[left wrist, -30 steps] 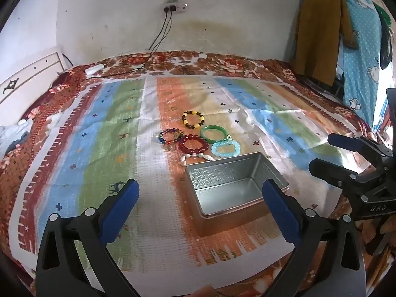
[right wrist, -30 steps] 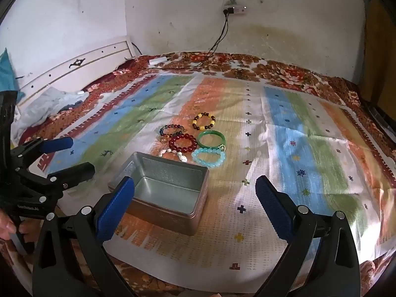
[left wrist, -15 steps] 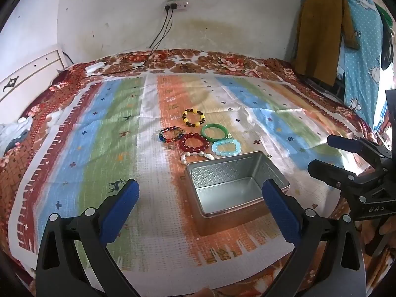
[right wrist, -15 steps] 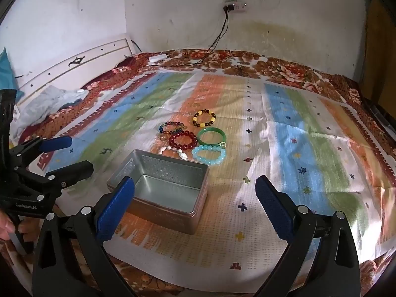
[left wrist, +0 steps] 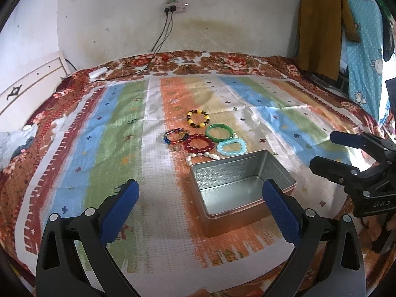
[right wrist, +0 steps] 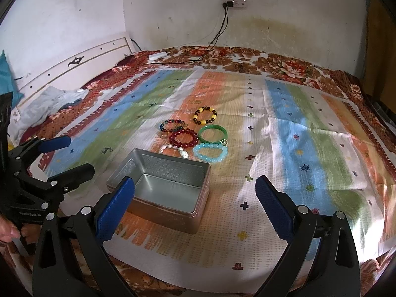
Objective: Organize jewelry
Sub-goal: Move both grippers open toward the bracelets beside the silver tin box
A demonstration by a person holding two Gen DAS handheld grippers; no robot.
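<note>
An empty metal tin (left wrist: 247,170) (right wrist: 198,173) sits open on the striped cloth. Just beyond it lie several bracelets: yellow-and-brown beads (left wrist: 197,118) (right wrist: 205,116), a multicoloured string (left wrist: 175,136) (right wrist: 171,125), dark red beads (left wrist: 198,144) (right wrist: 183,137), a green bangle (left wrist: 219,132) (right wrist: 212,134), pale blue beads (left wrist: 232,146) (right wrist: 210,152) and a white pearl piece (left wrist: 201,157) (right wrist: 173,149). My left gripper (left wrist: 200,200) (right wrist: 68,156) is open, low before the tin. My right gripper (right wrist: 195,199) (left wrist: 328,148) is open too, right of the tin. Neither holds anything.
The striped cloth (left wrist: 118,148) covers a floral bedspread (left wrist: 222,61). A wall socket with cables (left wrist: 174,6) and a white charger (left wrist: 98,73) are at the back. Clothes (left wrist: 321,24) hang at the right. A headboard (right wrist: 74,64) and crumpled cloth (right wrist: 49,101) lie left.
Both views have tilted slightly, so the tin and bracelets sit a little lower in frame. Both grippers stay open; nothing on the cloth has moved.
</note>
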